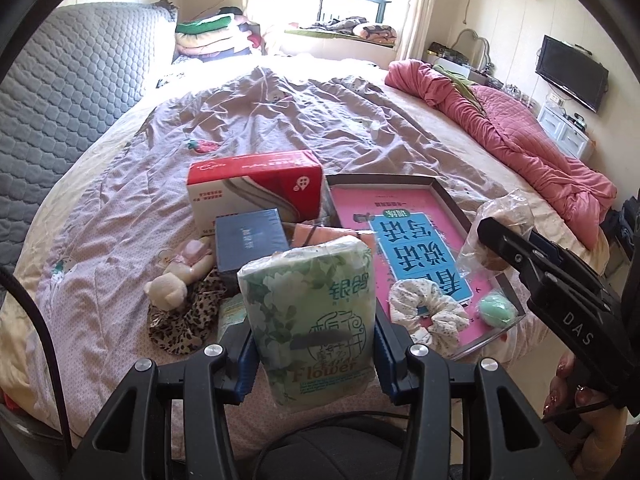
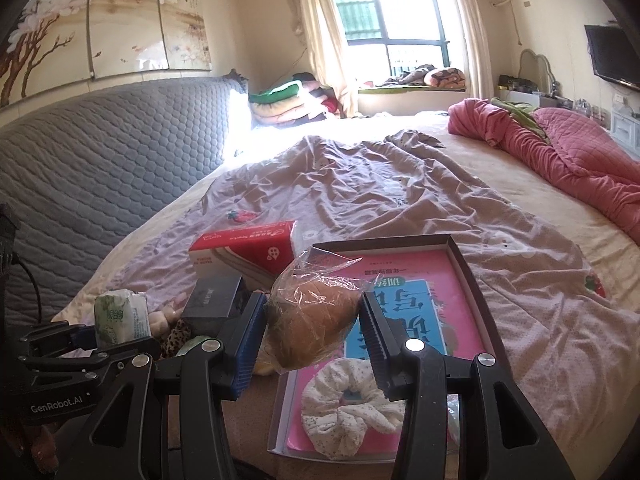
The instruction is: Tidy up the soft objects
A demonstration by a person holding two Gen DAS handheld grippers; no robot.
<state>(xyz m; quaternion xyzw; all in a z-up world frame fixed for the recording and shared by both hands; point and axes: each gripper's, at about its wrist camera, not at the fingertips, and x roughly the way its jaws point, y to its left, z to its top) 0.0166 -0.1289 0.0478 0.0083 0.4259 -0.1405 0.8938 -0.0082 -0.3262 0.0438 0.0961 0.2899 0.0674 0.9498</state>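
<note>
Tissue pack (image 1: 310,320), probably bagged bun (image 2: 312,320), both gripped.

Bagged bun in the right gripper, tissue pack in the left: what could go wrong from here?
1. The bagged bun sits between the right gripper's fingers; a hard squeeze could crush it, and the loose plastic could slip.
2. The tissue pack stands tall in the left gripper and could tilt out.
3. The tray already holds a scrunchie and a green sponge; landing space looks tight.
</note>
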